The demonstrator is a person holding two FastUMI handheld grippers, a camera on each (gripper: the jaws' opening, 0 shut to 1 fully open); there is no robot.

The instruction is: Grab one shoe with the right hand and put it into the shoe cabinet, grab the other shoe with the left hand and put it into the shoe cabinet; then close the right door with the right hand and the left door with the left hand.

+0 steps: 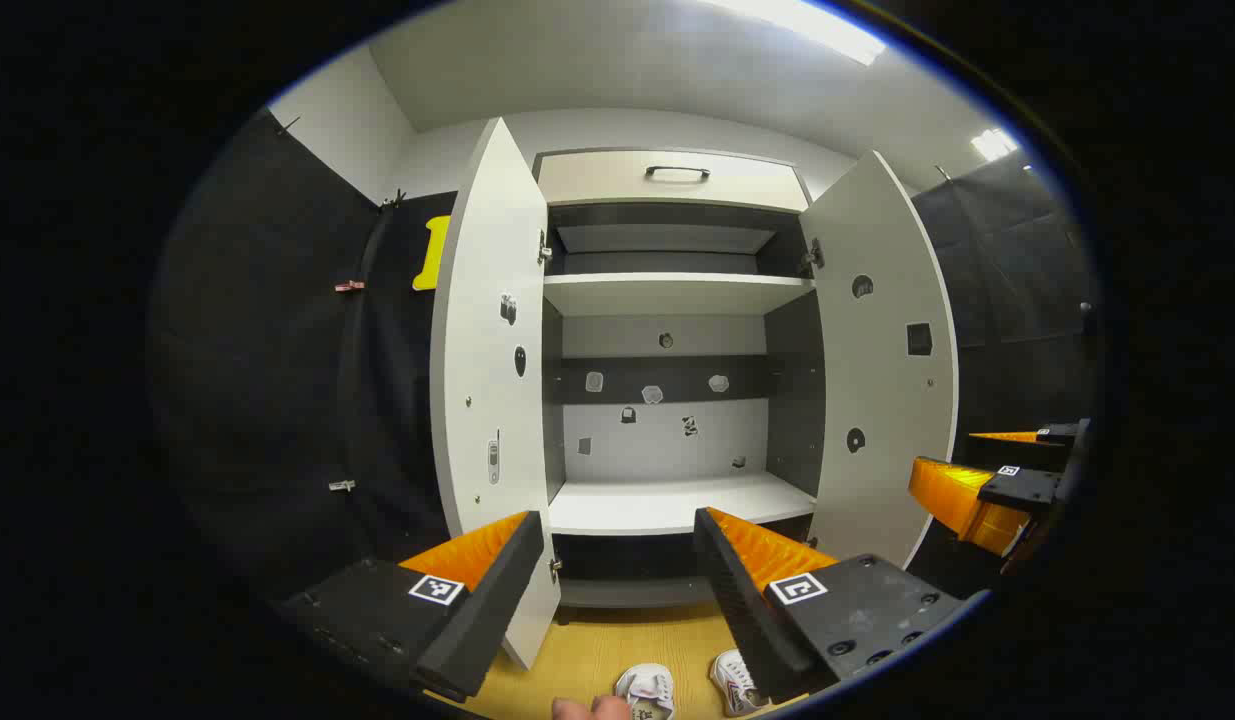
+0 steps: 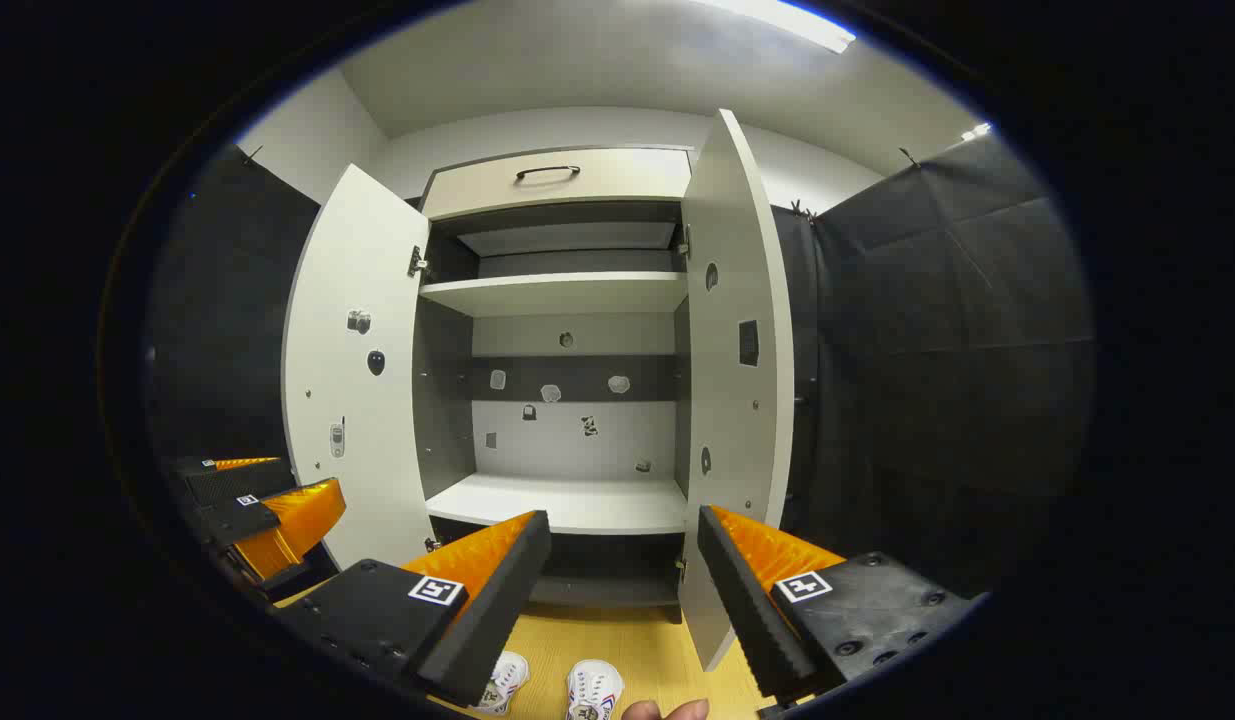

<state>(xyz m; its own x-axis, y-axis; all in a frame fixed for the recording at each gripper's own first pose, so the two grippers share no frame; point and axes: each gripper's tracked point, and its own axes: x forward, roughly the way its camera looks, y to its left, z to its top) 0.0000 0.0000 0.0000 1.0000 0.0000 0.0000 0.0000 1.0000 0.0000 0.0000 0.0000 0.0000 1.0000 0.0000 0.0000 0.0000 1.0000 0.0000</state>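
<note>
A white shoe cabinet (image 1: 667, 300) (image 2: 567, 290) stands ahead with both doors swung wide. Its left door (image 1: 492, 380) (image 2: 352, 370) and right door (image 1: 882, 370) (image 2: 737, 350) hang open. Two white shoes lie on the wooden floor below: one (image 1: 647, 690) (image 2: 502, 680) and another (image 1: 734, 680) (image 2: 592, 690). My left gripper (image 1: 617, 590) is open above the shoes with nothing between its fingers. Just as open and bare, my right gripper (image 2: 622, 590) hovers over the same pair. The left gripper view also shows the right gripper (image 1: 987, 480) at its right edge; the right gripper view shows the left gripper (image 2: 257, 500) at its left.
A drawer with a dark handle (image 1: 677, 173) (image 2: 547, 172) tops the cabinet. Inside are an upper shelf (image 1: 672, 290) and a lower shelf (image 1: 677, 500) (image 2: 567, 500). Black cloth walls flank both doors. A fingertip (image 1: 592, 708) (image 2: 667, 710) pokes in at the bottom edge.
</note>
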